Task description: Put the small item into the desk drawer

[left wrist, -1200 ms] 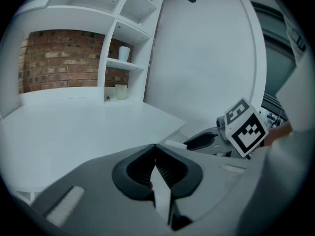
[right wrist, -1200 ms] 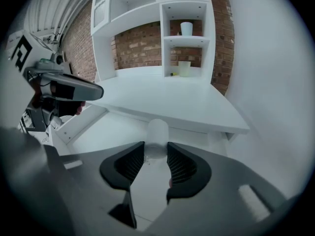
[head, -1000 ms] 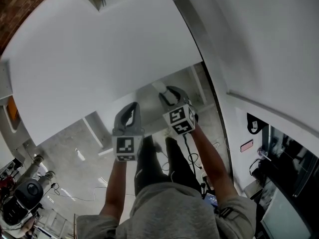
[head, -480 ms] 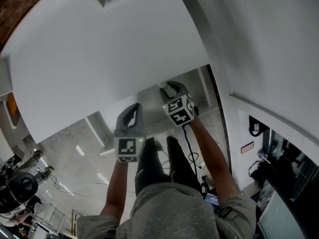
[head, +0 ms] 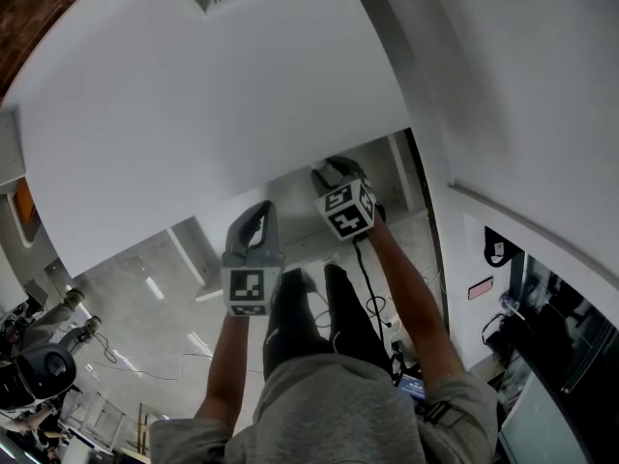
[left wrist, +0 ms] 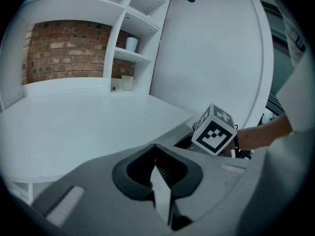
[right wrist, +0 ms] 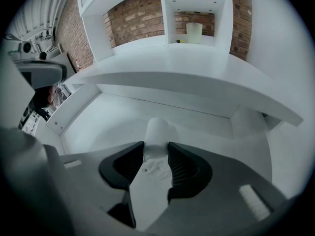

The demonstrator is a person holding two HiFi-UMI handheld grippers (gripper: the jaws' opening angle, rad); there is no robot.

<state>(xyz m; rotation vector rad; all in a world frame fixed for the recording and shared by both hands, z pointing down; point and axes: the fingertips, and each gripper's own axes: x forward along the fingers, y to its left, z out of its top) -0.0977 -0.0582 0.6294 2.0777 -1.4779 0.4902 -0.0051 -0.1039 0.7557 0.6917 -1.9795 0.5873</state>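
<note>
Opening around small white cylinder (right wrist: 157,132): right gripper (right wrist: 156,151) fingers, pads touching its sides. Cylinder over floor of open drawer (right wrist: 108,117), below counter (right wrist: 197,70). Left gripper (left wrist: 155,156) fingers closed together, empty, near counter's front edge.

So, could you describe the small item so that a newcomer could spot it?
Under the white desk sits the open drawer. There the right gripper, jaws opening, has a small white cylinder between them, the only loose thing in sight.
</note>
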